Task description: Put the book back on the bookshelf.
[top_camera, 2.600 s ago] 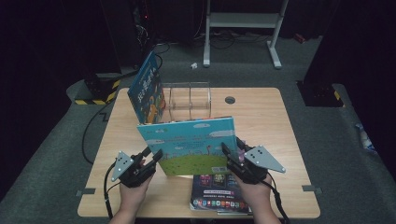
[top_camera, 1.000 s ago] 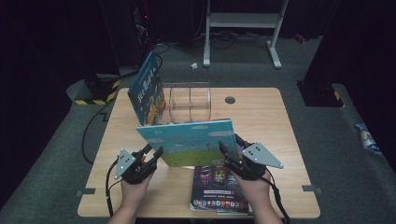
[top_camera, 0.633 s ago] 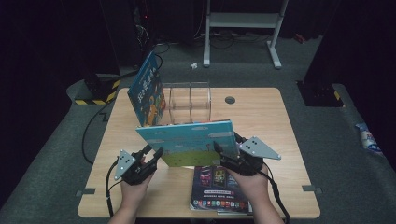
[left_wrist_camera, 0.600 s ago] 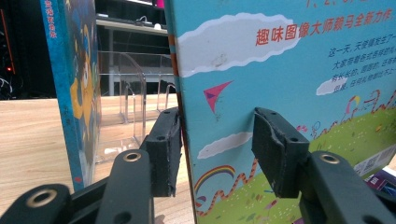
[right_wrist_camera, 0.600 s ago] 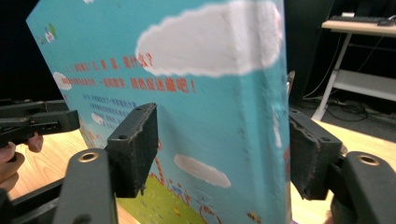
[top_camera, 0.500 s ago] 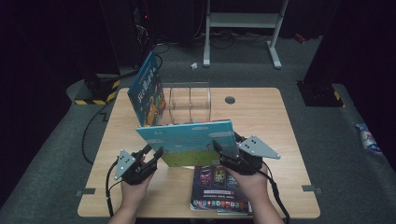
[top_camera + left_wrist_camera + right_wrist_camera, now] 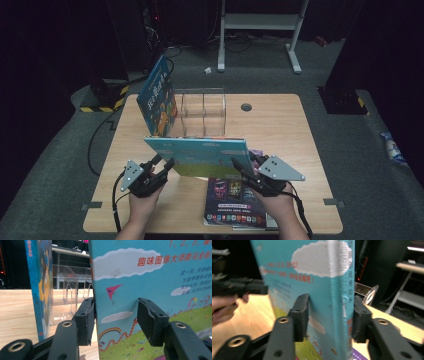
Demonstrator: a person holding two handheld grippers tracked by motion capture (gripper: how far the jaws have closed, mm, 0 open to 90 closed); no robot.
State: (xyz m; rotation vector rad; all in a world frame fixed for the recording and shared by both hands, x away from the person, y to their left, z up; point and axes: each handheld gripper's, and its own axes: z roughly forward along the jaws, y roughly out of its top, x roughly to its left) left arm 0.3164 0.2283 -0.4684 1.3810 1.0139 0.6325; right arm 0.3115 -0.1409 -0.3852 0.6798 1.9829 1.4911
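Sky-blue card covers the picture book (image 7: pixel 200 156) that both grippers hold up off the wooden table (image 7: pixel 280 125), its cover facing the person and tilted back a little. The left gripper (image 7: pixel 159 167) takes the book at its left edge: in the left gripper view the book's edge (image 7: pixel 155 285) runs down between the two black jaws. The inner jaw lies flat against the back of the edge, while the other jaw sits on the printed front, so the jaws are only about a book's thickness apart and look clamped on it, though a thin sliver of gap at the front pad may remain.

The right gripper (image 7: pixel 245 167) has the opposite edge. In the right gripper view the book's spine (image 7: pixel 337 302) stands between the jaws, with one pad on the front cover and one against the far side, closed to the width of the spine.

Below the jaws of the right gripper, a dark magazine (image 7: pixel 235 202) lies flat on the table. Beyond both pairs of jaws stands a clear plastic rack (image 7: pixel 202 112), and a second blue book (image 7: pixel 157 97) leans upright at its left side.
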